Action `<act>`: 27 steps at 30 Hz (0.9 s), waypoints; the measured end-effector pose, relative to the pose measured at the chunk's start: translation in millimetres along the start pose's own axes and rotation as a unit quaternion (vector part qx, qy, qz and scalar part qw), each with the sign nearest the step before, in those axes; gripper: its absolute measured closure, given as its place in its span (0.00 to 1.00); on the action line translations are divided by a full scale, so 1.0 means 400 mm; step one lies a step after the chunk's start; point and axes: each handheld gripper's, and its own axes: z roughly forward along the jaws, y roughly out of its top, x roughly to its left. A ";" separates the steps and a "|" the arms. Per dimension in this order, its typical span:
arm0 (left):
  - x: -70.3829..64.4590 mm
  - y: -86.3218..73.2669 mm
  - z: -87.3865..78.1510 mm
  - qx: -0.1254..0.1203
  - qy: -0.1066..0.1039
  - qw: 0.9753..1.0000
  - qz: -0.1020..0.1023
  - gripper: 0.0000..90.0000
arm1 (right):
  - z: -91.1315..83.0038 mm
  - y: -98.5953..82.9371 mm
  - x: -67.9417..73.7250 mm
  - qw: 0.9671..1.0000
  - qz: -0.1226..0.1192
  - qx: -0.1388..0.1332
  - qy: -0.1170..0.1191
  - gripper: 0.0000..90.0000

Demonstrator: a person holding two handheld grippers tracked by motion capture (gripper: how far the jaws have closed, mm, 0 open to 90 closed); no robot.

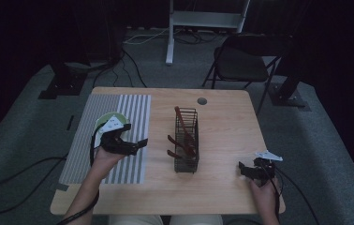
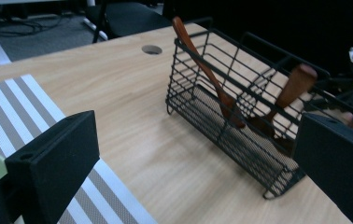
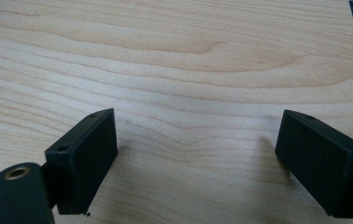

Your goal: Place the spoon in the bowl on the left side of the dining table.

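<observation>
Left tool (image 1: 135, 144): jaws spread wide, nothing between them. Held above the near end of the striped mat (image 1: 133, 110), jaws aimed toward the wire basket (image 1: 186, 140). In the left gripper view the two black jaws stand far apart at the bottom corners with the basket (image 2: 221, 100) framed between and beyond them; no contact with it.

Right tool (image 1: 246, 168): jaws likewise parted, empty. It sits low over bare worktop (image 1: 226, 117), to the right of the basket and nearer the person, well apart from it. The right gripper view looks down between the parted jaws at plain wood grain (image 3: 188, 70).

Wire basket: black, rectangular, standing upright at mid-worktop, its long side running away from the person. The mat lies to its left, not touching.

Wooden utensils (image 1: 184, 140): dark reddish-brown, standing tilted inside the basket. In the left gripper view one long handle (image 2: 198, 56) leans up past the far rim; a thicker rounded handle (image 2: 296, 84) leans out at the near end. Heads down on the basket floor. Exact count hard to tell.

Pale green plate (image 1: 104, 121): on the mat, left of the basket, partly under the left tool.

Small round hole (image 1: 202, 101) in the worktop beyond the basket. Folding chair (image 1: 240, 61) on the floor past the far edge.
</observation>
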 end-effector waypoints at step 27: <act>-0.032 0.120 0.160 0.001 -0.019 1.000 0.017 0.01 | 0.000 0.000 0.000 1.000 0.000 0.000 0.000 0.14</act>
